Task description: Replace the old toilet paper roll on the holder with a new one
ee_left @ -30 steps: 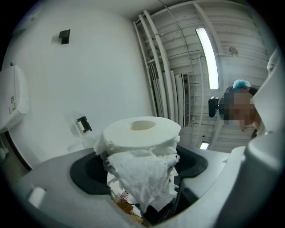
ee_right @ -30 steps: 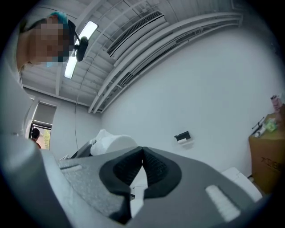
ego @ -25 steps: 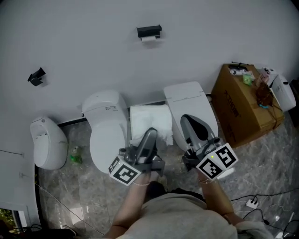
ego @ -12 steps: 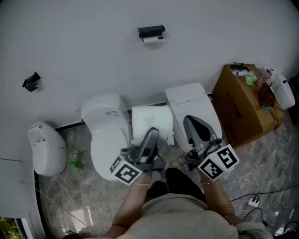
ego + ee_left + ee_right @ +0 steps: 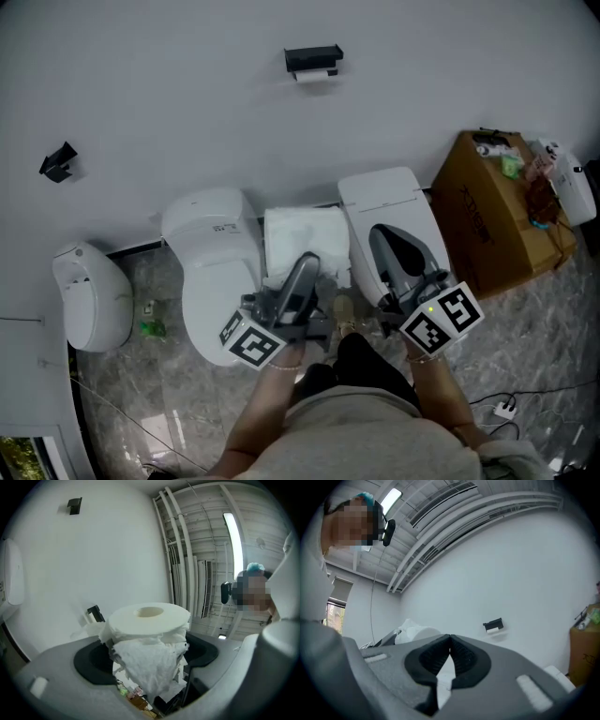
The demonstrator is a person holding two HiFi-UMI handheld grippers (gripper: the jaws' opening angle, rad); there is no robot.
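A full toilet paper roll (image 5: 149, 620) is being gripped between the black pads (image 5: 91, 660) of the left gripper (image 5: 147, 657), upright with its core hole facing up. Torn, crumpled paper is being let hang down its front. A black holder (image 5: 95, 613) is being partly covered by the roll against the white wall (image 5: 112, 550).
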